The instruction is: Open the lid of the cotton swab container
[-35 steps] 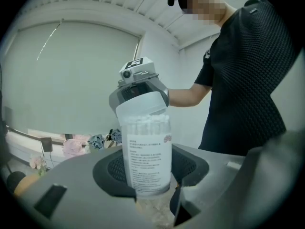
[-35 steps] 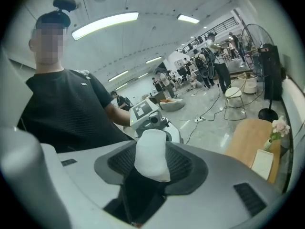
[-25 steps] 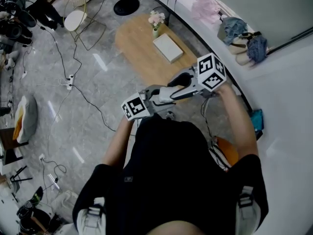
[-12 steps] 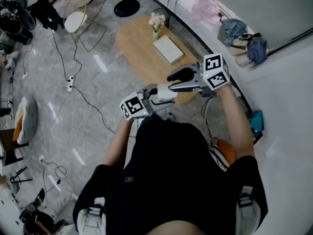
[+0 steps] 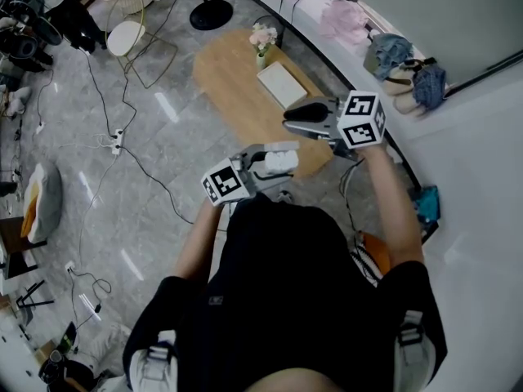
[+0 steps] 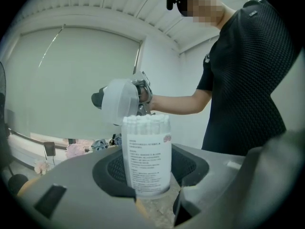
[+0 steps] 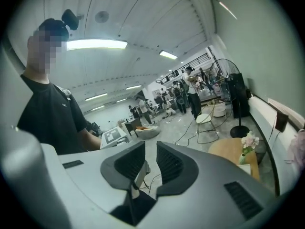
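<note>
Left gripper [image 5: 276, 162] has the cotton swab container [image 6: 147, 156] clamped upright between its jaws, pads on the lower wall, printed label facing the camera. It's held up in the air in front of the person's chest, above the near end of the oval wooden table [image 5: 245, 80]. The mouth is uncovered, with the swab tips [image 6: 145, 119] packed level with the rim. The translucent lid [image 6: 118, 101] sits tilted at the top-left edge of that rim; I can't tell if it hangs on a hinge or is free. Right gripper [image 7: 150, 163] is well apart from the container in the head view. Its jaws are closing to a narrow slit, and I see nothing pinched between the pads. To my eye the opening is essentially done, so the job now is steadiness. Hold the container plumb so no swabs slide out, and squeeze only firmly enough that the thin wall doesn't buckle. If the lid is hinged, nudge it right back with the closed right tips, coming in from the side, not down onto the swabs.
</note>
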`<state>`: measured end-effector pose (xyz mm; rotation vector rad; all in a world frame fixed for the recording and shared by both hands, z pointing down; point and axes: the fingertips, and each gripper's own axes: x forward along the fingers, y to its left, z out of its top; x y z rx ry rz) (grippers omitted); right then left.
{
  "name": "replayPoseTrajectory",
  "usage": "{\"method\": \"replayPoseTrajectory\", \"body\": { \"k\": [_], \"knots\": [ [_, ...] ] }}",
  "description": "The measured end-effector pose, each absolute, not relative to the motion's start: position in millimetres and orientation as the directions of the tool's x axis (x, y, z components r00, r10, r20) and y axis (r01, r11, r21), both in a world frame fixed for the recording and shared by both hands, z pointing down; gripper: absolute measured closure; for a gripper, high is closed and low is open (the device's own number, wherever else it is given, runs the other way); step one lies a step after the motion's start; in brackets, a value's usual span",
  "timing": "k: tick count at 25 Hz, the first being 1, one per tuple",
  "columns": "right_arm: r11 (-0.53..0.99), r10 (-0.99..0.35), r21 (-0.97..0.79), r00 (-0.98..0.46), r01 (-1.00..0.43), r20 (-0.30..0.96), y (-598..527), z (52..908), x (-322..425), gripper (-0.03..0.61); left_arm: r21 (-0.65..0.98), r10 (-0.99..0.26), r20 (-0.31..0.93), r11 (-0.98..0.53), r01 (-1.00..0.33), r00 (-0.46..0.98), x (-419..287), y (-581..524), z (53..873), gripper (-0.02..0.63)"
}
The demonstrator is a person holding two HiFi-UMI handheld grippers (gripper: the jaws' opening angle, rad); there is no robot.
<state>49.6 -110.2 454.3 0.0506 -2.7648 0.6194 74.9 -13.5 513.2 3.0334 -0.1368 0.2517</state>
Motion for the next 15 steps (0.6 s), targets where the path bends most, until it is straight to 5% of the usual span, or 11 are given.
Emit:
{"method": "replayPoseTrajectory", "body": {
  "k": [9, 15],
  "knots": [
    [0.914, 0.015, -0.396, -0.971, -0.083, 0.237, -120, 440, 35, 0.504, 0.102, -0.076, 0.144, -0.991, -0.091, 0.987, 52, -31, 508, 0.413],
    [0.975, 0.024, -0.22, -0.969, -0.032, 0.247, -97, 434, 18, 0.363, 0.156, -0.076, 0.123, -0.983, -0.095, 0.99, 36, -44, 512, 0.413]
  ]
}}
